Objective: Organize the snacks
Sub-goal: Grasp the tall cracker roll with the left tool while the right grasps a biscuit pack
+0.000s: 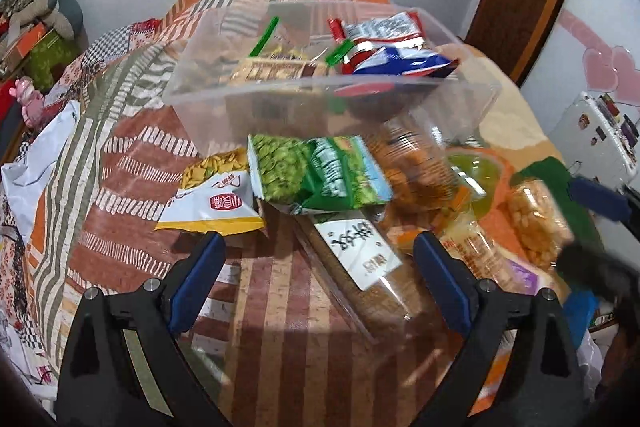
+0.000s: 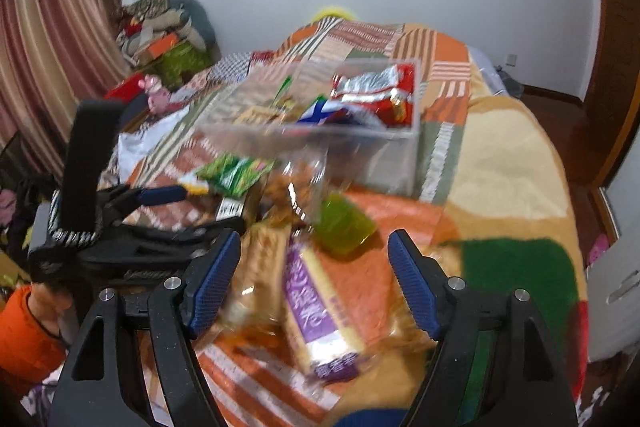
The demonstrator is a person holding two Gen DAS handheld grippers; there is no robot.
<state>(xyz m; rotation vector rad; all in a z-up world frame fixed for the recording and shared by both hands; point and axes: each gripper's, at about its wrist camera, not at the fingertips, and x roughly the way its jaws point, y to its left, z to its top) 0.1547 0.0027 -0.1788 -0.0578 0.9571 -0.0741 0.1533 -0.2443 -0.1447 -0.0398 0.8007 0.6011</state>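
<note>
- Snacks on a patchwork bed quilt (image 1: 132,163), spread at the foot of a clear plastic bin (image 1: 320,83).
- Left gripper (image 1: 318,257): jaws wide apart, holding nothing, hovering over a clear-wrapped pack with white label (image 1: 356,247).
- 10 o'clock of it: white-yellow seed bag (image 1: 208,203); 12 o'clock: green pea bag (image 1: 316,175), touching the bin's front wall.
- 1 o'clock: orange cracker bag (image 1: 416,167), then green jelly cup (image 1: 474,169).
- Bin already holds red-silver packets (image 1: 384,31) and a blue-white bag (image 1: 404,61).
- Right gripper (image 2: 314,265): jaws wide apart, holding nothing, above a purple-label pack (image 2: 316,311); jelly cup at 12 o'clock, just beyond.
</note>
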